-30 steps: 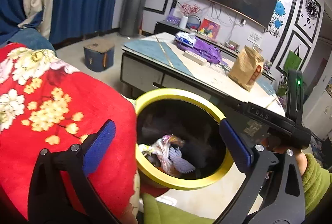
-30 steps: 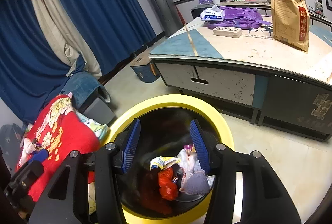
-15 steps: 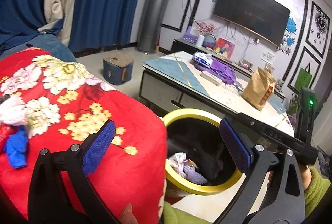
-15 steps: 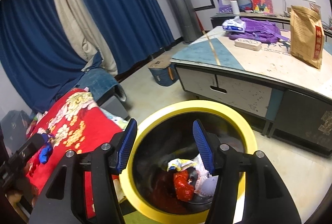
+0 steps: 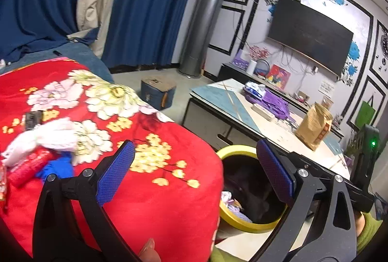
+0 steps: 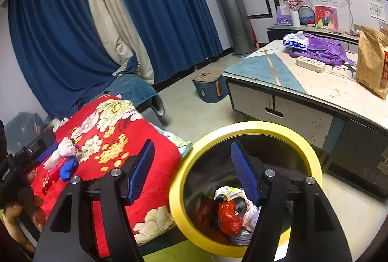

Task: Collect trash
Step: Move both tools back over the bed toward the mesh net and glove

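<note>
Your left tool [image 5: 194,174] stands wide open with nothing between its blue pads [image 5: 116,172]; it touches nothing and hangs above the edge of the red flowered blanket [image 5: 150,189], with the bin [image 5: 242,225] showing through the gap on its right side. Your right tool [image 6: 191,174] is open too and holds nothing; its jaws have just been opening wider, and the space between them is empty air over the blanket's edge and the yellow rim of the bin [image 6: 252,128]. Neither pad of that tool touches the rim or the contents.

The trash already collected lies at the bottom of the bin: a crumpled red wrapper [image 6: 229,216], a yellowish wrapper [image 6: 228,191] above it and a white bag [image 6: 251,216] to its right, seen from the right wrist view. More trash waits on the blanket, well to the left of both tools: a white crumpled piece [image 5: 41,138], a red packet [image 5: 29,167] just below it and a blue scrap [image 5: 57,168] beside that. From the right wrist view the same white piece [image 6: 61,153] and blue scrap [image 6: 68,168] sit close to your left tool's body at the left edge.

The bin stands on the floor between the blanket and the counter [image 6: 315,92], which carries a brown paper bag [image 6: 372,60] and a purple bag [image 6: 322,48]
</note>
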The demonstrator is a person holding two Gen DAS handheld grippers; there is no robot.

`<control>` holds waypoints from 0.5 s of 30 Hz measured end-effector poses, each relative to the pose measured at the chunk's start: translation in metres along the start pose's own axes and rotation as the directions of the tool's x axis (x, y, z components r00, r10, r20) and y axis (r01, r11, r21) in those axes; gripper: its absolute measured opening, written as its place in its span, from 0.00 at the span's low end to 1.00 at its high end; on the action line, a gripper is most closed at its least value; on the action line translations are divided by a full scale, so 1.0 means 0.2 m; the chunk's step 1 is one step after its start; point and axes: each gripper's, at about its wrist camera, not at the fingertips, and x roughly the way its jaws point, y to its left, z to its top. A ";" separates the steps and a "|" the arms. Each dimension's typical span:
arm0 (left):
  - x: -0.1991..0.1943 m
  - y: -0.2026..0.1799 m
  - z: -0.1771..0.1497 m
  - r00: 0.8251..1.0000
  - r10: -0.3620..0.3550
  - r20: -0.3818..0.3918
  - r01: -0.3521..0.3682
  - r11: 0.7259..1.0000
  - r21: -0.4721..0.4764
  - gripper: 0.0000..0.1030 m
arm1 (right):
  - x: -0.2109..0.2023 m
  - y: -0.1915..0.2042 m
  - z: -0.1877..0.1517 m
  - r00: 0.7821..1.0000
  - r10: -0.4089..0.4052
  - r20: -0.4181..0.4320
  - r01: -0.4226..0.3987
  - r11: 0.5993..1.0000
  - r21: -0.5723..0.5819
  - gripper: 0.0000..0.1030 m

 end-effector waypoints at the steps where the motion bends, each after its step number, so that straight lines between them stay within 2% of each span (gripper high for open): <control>1: -0.02 0.02 0.01 1.000 0.009 0.007 -0.009 1.000 -0.004 0.89 | 0.00 0.02 0.00 1.000 0.005 -0.001 -0.005 1.000 -0.007 0.62; 15: -0.20 0.26 0.07 0.991 0.107 0.079 -0.101 0.992 -0.082 0.89 | 0.00 0.28 -0.02 0.998 0.066 -0.015 -0.067 0.993 -0.095 0.67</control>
